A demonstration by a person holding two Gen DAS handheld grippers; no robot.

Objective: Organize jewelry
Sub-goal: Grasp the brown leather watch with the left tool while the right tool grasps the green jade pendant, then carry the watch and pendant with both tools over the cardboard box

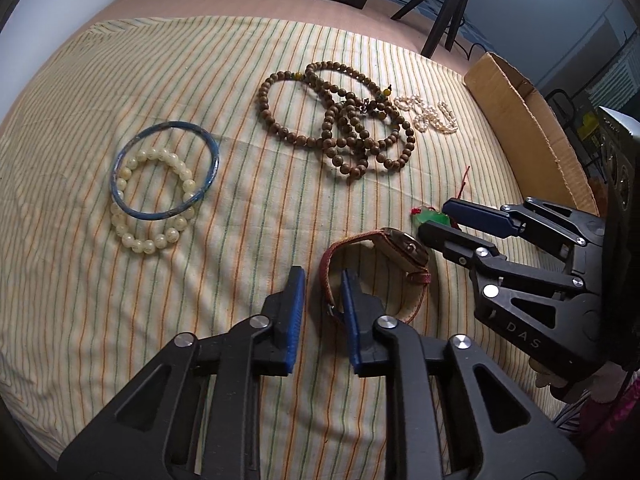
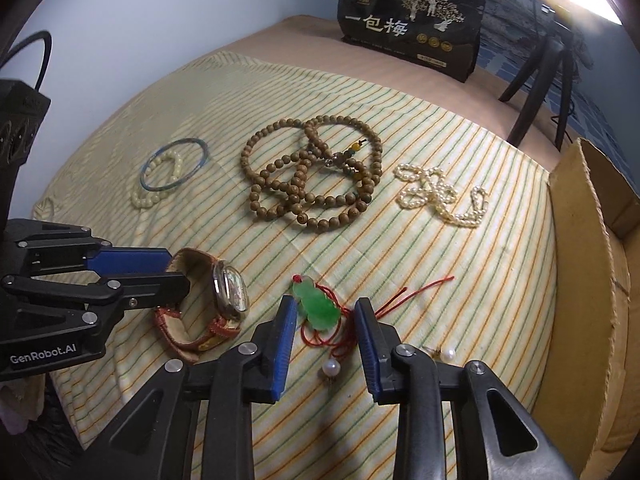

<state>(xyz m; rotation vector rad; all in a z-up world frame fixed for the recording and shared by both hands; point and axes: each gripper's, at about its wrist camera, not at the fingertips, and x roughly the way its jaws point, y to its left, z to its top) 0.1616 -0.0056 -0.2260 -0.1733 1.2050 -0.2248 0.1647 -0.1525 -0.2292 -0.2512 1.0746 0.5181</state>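
Although the left gripper (image 1: 320, 276) is set astride the near strap of the wristwatch (image 1: 384, 264), its jaws are parted and nothing is yet clamped. The jade pendant (image 2: 318, 304), on the striped cloth (image 2: 440, 280), lies directly between the released jaws of the right gripper (image 2: 325, 308), its long axis running along the fingers toward the cardboard box (image 2: 580, 280).

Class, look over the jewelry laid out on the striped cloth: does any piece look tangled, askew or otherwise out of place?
Yes. The wooden bead strand lies in overlapping, tangled loops, the pearl strand is bunched in a knot-like heap, and the blue bangle overlaps the pale bead bracelet.
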